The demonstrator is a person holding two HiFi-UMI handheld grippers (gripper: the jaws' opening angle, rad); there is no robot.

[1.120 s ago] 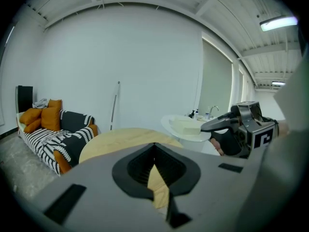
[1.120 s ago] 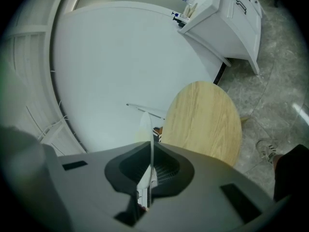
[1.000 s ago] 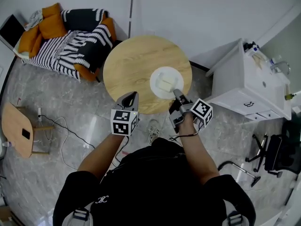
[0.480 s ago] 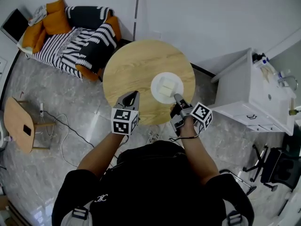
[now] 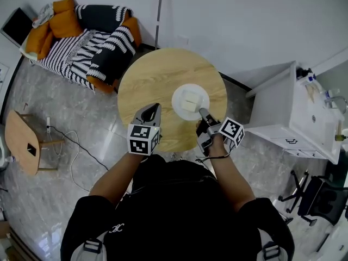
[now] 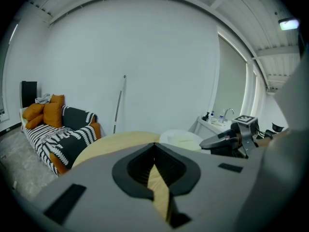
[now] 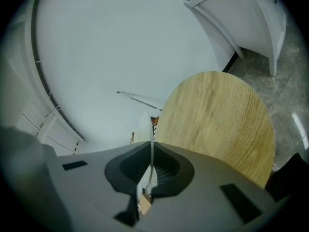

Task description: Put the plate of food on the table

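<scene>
A white plate (image 5: 190, 98) carrying a pale block of food (image 5: 190, 100) is over the right part of the round wooden table (image 5: 152, 80). My right gripper (image 5: 203, 113) is shut on the plate's near rim; whether the plate touches the tabletop I cannot tell. In the right gripper view the plate (image 7: 144, 127) shows edge-on, running into the right gripper (image 7: 150, 151), with the table (image 7: 217, 120) beyond. My left gripper (image 5: 154, 109) hovers over the table's near edge, shut and holding nothing. The left gripper view shows the left gripper (image 6: 154, 146), the plate (image 6: 181, 138) and the right gripper (image 6: 212, 141).
A sofa (image 5: 81, 31) with orange cushions and a striped blanket stands behind the table at the left. A white cabinet (image 5: 296, 113) with a sink is at the right, close to the table. A small wooden stool (image 5: 24, 148) and a floor cable (image 5: 70, 145) lie left.
The person has come closer to the table. Both grippers have moved forward over its near edge, and the plate has travelled with the right gripper.
</scene>
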